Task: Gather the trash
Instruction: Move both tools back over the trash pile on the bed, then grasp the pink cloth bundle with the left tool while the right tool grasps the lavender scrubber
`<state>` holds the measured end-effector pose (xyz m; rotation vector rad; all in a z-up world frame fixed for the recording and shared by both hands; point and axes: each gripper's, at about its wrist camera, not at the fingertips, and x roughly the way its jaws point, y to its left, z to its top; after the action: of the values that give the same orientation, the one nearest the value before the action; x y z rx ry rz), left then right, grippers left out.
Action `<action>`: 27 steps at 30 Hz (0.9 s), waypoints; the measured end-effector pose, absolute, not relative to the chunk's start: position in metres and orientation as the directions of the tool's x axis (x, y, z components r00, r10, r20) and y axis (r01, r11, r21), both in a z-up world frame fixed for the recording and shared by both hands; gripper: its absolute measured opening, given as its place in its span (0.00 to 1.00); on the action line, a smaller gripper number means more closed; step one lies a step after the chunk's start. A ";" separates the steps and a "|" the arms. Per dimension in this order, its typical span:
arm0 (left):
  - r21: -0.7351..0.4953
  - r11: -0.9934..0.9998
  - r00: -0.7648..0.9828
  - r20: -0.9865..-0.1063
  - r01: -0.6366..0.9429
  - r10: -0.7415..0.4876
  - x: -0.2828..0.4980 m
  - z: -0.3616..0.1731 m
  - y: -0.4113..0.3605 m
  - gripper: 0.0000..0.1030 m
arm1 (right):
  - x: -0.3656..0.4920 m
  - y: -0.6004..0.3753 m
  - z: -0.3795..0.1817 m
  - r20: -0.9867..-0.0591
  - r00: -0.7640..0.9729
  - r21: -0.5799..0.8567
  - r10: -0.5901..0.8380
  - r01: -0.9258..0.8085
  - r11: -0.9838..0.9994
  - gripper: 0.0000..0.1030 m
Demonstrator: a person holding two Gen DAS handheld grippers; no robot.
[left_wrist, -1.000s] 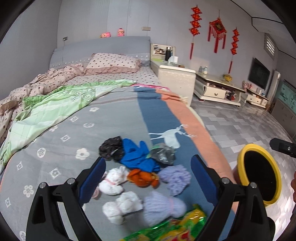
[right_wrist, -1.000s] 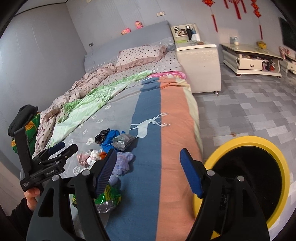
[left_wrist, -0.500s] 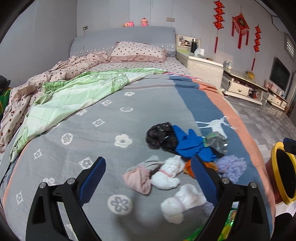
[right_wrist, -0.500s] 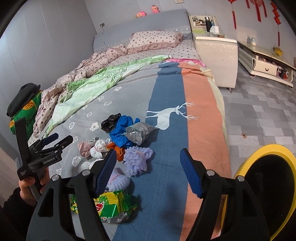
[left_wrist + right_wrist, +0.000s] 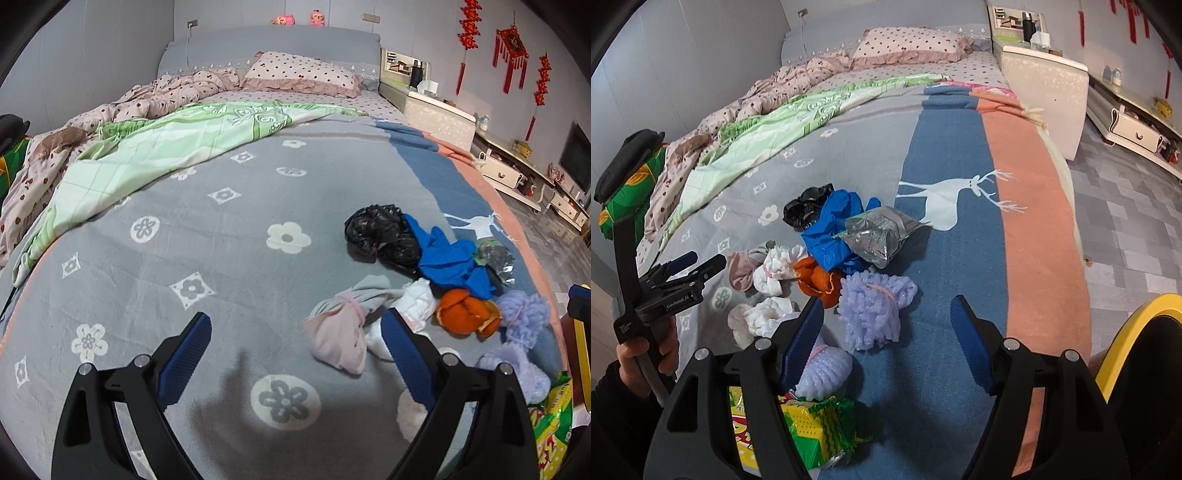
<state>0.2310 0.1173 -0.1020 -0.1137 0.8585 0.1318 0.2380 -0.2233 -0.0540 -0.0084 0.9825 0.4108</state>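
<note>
The right gripper (image 5: 886, 343) stands wide with nothing between its blue pads, angled down over the near end of the bed (image 5: 960, 155), just above a lilac yarn pompom (image 5: 875, 310). The left gripper (image 5: 295, 354) is equally wide and empty, to the left of the same heap, beside a pink cloth bundle (image 5: 338, 343).

The trash lies mixed with soft things: a crumpled black plastic bag (image 5: 805, 208), a clear plastic bag (image 5: 879, 236), orange peel (image 5: 816, 280), and a green-and-yellow snack wrapper (image 5: 809, 432) nearest of all. The yellow-rimmed bin (image 5: 1137, 332) waits on the floor at the right.

This looks like the approach for a pick. Next comes choosing actual litter, not the pompoms or blue cloth (image 5: 834, 229), then lowering and pinching it.
</note>
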 end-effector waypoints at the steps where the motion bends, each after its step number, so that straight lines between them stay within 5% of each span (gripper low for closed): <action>1: -0.051 0.985 0.642 -0.764 -0.164 0.068 0.232 -0.105 0.119 0.87 | 0.240 -0.221 -0.058 -0.814 0.477 0.175 0.332 -0.344 0.923 0.66; 15: -0.055 0.989 0.614 -0.788 -0.138 0.042 0.248 -0.128 0.116 0.86 | 0.255 -0.201 -0.089 -0.848 0.429 0.152 0.312 -0.368 0.917 0.66; 25: -0.082 0.993 0.596 -0.803 -0.087 -0.014 0.257 -0.139 0.108 0.57 | 0.269 -0.189 -0.111 -0.871 0.390 0.144 0.301 -0.383 0.913 0.64; 27: -0.098 0.992 0.595 -0.803 -0.075 -0.034 0.257 -0.140 0.107 0.49 | 0.271 -0.184 -0.114 -0.874 0.381 0.141 0.300 -0.391 0.910 0.54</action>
<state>0.2573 0.1073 -0.1400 -0.1263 0.9336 0.0238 0.2706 -0.1841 -0.1138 -0.0941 1.0942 0.4414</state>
